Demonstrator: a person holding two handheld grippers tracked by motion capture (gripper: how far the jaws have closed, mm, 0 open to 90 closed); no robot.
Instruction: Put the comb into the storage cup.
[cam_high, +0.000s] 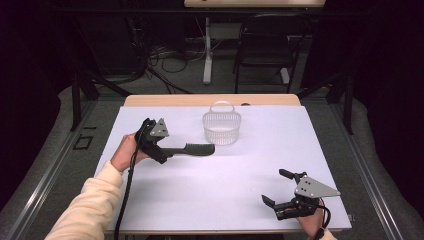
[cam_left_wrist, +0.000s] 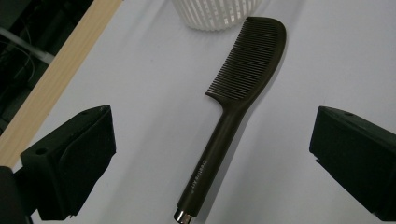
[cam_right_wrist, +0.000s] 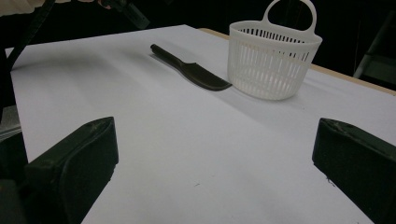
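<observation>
White desk (cam_high: 210, 200) carries a black comb (cam_left_wrist: 233, 116) at centre frame beside a basket (cam_high: 221, 127); my left hand-held gripper (cam_left_wrist: 210, 154) straddles the comb, jaws apart, and my right hand-held gripper (cam_high: 280, 192) is spread too.

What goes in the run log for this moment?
left claw: open over comb handle | right claw: open, idle | comb: flat beside basket

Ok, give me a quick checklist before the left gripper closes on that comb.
1. Left gripper open: ok, jaws stand wide.
2. Comb between the jaws: ok, handle lies in the gap, untouched.
3. Comb flat on the white table: ok.
4. Basket upright beside the comb's toothed end: ok.
5. Basket empty: cannot tell.
6. Right gripper out of the way: ok, open at the near right corner.
</observation>
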